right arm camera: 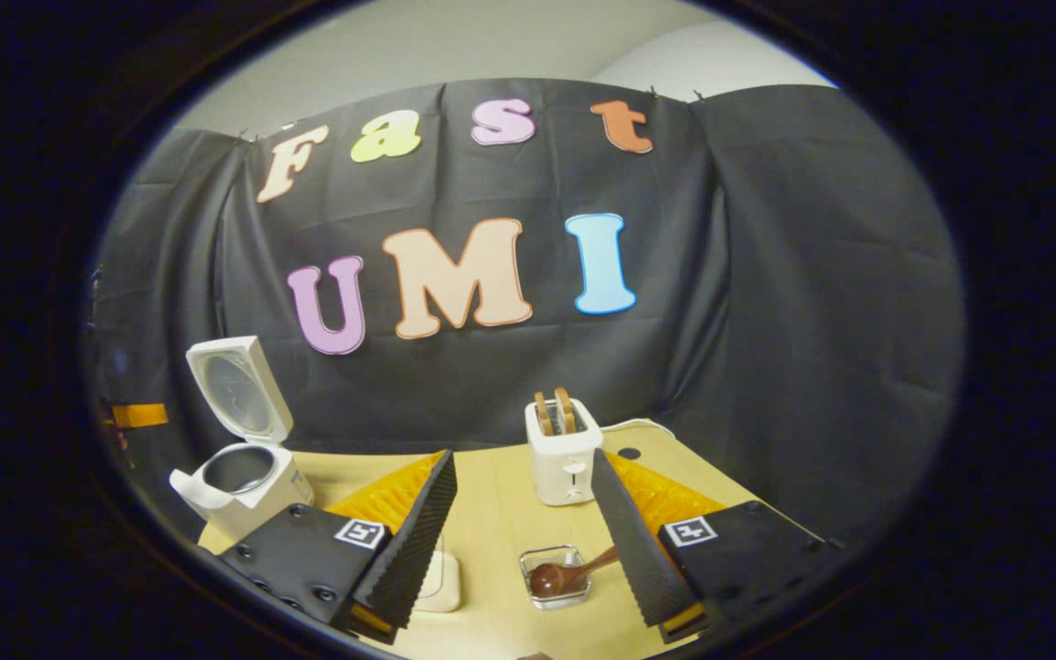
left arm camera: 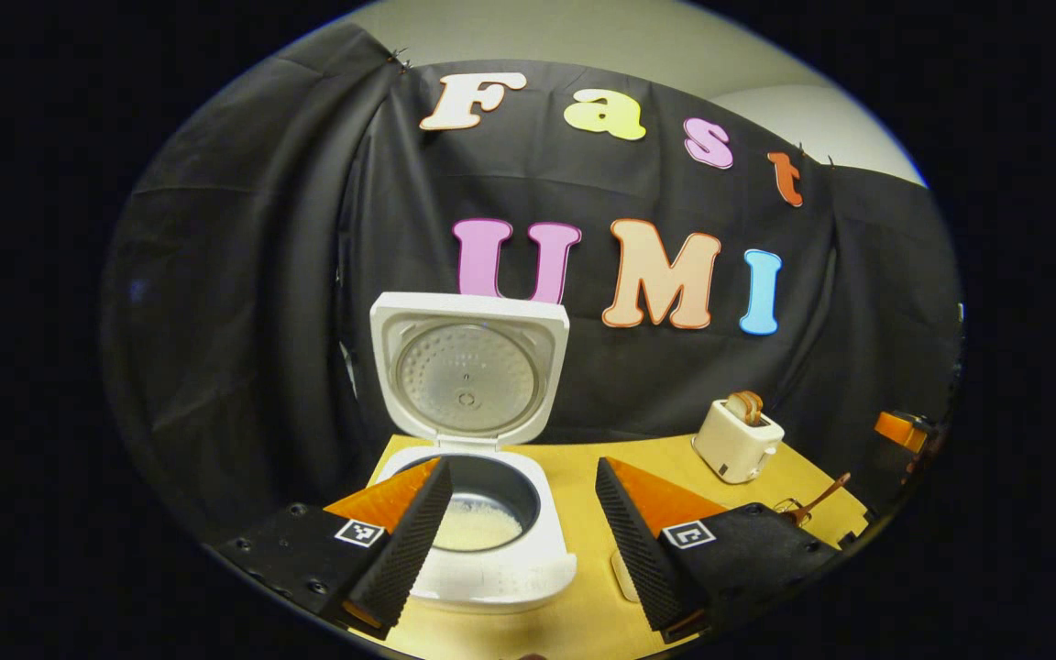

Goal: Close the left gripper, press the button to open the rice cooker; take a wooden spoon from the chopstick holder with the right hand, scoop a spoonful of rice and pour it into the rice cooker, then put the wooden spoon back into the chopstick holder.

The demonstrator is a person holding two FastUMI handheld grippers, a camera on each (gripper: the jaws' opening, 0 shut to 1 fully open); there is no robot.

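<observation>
White rice cooker [left arm camera: 478, 541] at the left end of the yellow desk [left arm camera: 583, 477], lid [left arm camera: 470, 371] standing fully up, its round metal inner plate facing forward. Dark inner pot [left arm camera: 482, 509] exposed, with a pale layer of rice on its bottom. Seen also in the right gripper view, far left on the desk [right arm camera: 491, 541], as a small white box [right arm camera: 248, 486] with the lid [right arm camera: 237, 390] raised.

Wooden spoon [right arm camera: 565, 575], dark brown, lying with its bowl inside a small clear glass dish [right arm camera: 554, 577], handle slanting up to the right and passing behind the right finger of the right tool. Same spoon [left arm camera: 823, 498] visible far right in the left gripper view, resting in the dish [left arm camera: 792, 509].

White toaster [right arm camera: 563, 454] with two brown slices upright in its slots, behind the dish, near the back edge of the desk; also at the right in the left gripper view [left arm camera: 737, 440]. A flat pale object [right arm camera: 441, 577] on the desk, partly hidden behind the left finger of the right tool; cannot tell what it is.

Left tool [left arm camera: 523, 541] held low above the desk, aimed at the cooker, fingers wide apart, nothing between them; left finger overlapping the cooker's rim in the picture.

Right tool [right arm camera: 523, 541] also low, pointing toward the toaster, fingers spread wide, gripping nothing; the dish with the spoon sits between the fingertips, not touched as far as can be seen.
</observation>
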